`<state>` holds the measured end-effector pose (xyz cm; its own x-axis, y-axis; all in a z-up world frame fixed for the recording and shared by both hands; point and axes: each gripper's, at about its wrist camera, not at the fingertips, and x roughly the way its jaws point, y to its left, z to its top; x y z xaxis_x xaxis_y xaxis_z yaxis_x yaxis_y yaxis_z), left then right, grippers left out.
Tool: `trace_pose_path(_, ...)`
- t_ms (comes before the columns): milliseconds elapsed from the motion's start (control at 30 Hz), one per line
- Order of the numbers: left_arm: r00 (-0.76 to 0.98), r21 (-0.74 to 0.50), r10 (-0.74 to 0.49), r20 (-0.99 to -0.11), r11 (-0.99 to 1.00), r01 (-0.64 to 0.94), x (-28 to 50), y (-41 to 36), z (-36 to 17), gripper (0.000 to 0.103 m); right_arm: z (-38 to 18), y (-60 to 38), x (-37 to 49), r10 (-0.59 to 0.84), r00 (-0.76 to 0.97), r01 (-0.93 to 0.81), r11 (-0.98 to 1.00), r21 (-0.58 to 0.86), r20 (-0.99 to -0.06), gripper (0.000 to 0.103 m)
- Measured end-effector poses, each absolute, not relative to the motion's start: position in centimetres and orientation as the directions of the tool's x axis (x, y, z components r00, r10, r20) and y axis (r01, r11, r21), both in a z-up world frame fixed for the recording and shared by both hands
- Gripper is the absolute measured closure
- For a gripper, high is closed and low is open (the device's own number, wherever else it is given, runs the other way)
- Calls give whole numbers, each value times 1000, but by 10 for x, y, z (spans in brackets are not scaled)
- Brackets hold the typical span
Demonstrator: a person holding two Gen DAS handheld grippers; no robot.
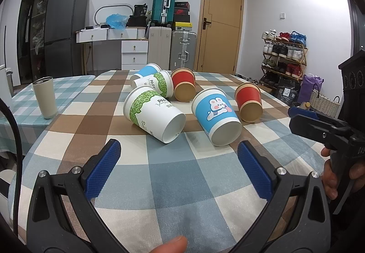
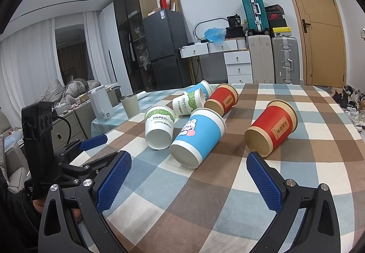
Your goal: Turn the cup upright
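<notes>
Several paper cups lie on their sides on the checked tablecloth [image 1: 159, 175]. Nearest are a white-and-green cup [image 1: 152, 113] [image 2: 159, 125], a blue rabbit cup [image 1: 216, 113] [image 2: 198, 136] and a red cup [image 1: 248, 102] [image 2: 271, 127], bottoms toward me. Behind lie another green cup [image 1: 155, 84], a blue cup [image 1: 147, 71] and a red cup [image 1: 183, 87]. My left gripper [image 1: 179, 150] is open and empty, short of the near cups. My right gripper [image 2: 189, 168] is open and empty, just before the blue rabbit cup; it also shows at the right of the left wrist view [image 1: 303, 118].
A grey metal tumbler [image 1: 44, 96] stands upright at the table's left. A fridge [image 1: 65, 29], white drawers [image 1: 134, 51], suitcases [image 1: 182, 51], a door [image 1: 220, 22] and a shoe rack [image 1: 284, 56] stand beyond the table.
</notes>
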<state>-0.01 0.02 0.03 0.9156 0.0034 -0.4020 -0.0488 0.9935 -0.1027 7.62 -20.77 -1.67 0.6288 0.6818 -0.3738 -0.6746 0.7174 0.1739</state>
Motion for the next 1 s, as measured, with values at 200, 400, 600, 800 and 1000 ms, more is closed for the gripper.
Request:
trace_pose_path(200,914,-118,-10,-407,992,-42,3,2,3,1,-15,-211,78,669,639,-663,729,169,-379,0)
trace_pose_path(400,906,-53,15,-422,998,-41,11,-18,11,1,-14,-219,87,646,656,-635,752,177,-390,0)
trace_pose_path(600,894,-42,7,-448,999,-29,24,-30,15,1,-10,-232,93,620,681,-605,776,177,-389,0)
trace_pose_path(800,855,-94,-36,-517,996,-14,48,-37,14,1,-8,-246,95,604,698,-579,792,194,-383,0)
trace_pose_path(1000,828,-93,-19,-561,995,-41,72,-41,12,1,-7,-254,95,598,706,-566,799,204,-379,0)
